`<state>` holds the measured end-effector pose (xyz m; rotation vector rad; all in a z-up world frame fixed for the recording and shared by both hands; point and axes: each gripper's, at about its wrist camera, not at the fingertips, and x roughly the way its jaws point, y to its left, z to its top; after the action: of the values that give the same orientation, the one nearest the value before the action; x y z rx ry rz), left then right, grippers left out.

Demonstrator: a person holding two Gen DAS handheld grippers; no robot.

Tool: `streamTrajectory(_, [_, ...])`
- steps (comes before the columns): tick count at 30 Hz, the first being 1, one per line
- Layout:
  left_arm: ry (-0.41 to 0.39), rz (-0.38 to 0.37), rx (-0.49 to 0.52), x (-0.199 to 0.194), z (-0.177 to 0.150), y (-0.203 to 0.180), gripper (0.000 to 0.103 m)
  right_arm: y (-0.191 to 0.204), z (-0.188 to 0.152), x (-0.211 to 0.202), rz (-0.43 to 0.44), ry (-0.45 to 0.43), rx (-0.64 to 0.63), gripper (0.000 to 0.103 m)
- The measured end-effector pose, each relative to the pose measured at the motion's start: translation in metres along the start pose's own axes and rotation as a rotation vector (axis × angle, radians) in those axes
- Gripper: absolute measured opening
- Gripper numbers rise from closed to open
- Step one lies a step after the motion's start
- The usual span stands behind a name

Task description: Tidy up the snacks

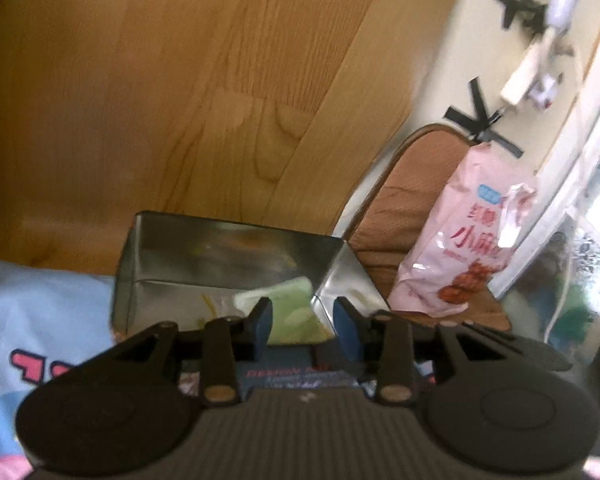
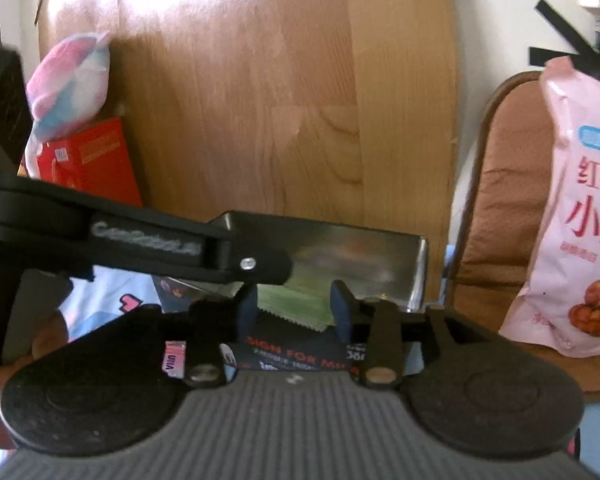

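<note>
An open silver metal tin (image 1: 172,256) stands on the bed against a wooden headboard; it also shows in the right wrist view (image 2: 380,256). A pale green snack packet (image 1: 288,308) lies inside it, and it also shows in the right wrist view (image 2: 296,304). My left gripper (image 1: 303,320) is open, its fingers to either side of the packet at the tin's near edge. My right gripper (image 2: 296,308) is open too, just in front of the packet's serrated edge. A dark blue printed box (image 2: 300,354) lies under both grippers. The left gripper's black arm (image 2: 140,248) crosses the right view.
A big pink snack bag (image 1: 460,240) leans on a brown cushioned chair (image 1: 412,184); the bag also shows in the right wrist view (image 2: 580,208). A red box (image 2: 92,160) and a pink-blue plush (image 2: 72,80) sit at the left. Light blue patterned bedding (image 1: 28,320) lies below the tin.
</note>
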<state>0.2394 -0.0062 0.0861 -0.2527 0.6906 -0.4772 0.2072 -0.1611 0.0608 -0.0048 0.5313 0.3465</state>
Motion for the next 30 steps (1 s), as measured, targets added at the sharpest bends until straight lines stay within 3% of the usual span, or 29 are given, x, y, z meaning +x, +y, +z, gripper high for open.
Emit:
streamTrajectory(4, [-0.034,-0.042,0.009,-0.047,-0.022,-0.001,0.039,-0.012,-0.019,-0.038,0.036,0.007,0.059,0.045])
streamTrajectory(8, [0.029,-0.111,-0.016,-0.079,-0.068,0.0,0.039,-0.014,-0.062,-0.08,0.118,0.066,0.084,0.05])
streamTrajectory(11, [0.115,-0.142,-0.055,-0.082,-0.104,0.0,0.039,-0.004,-0.097,-0.102,0.157,0.131,0.041,0.056])
streamTrajectory(15, [0.187,-0.13,-0.087,-0.07,-0.134,-0.004,0.039,0.023,-0.12,-0.104,0.132,0.183,-0.066,0.057])
streamTrajectory(19, [0.197,-0.133,-0.097,-0.06,-0.143,-0.011,0.036,0.045,-0.128,-0.095,0.098,0.186,-0.165,0.058])
streamTrajectory(22, [0.181,-0.128,-0.086,-0.068,-0.147,-0.017,0.032,0.054,-0.13,-0.096,0.063,0.17,-0.182,0.044])
streamTrajectory(23, [0.174,-0.125,-0.075,-0.075,-0.149,-0.019,0.032,0.054,-0.13,-0.097,0.044,0.165,-0.177,0.033])
streamTrajectory(27, [0.139,-0.149,-0.08,-0.108,-0.161,-0.017,0.032,0.059,-0.132,-0.117,0.076,0.138,-0.166,0.027])
streamTrajectory(30, [0.094,-0.153,-0.07,-0.131,-0.174,-0.011,0.032,0.073,-0.136,-0.138,0.113,0.067,-0.227,0.027])
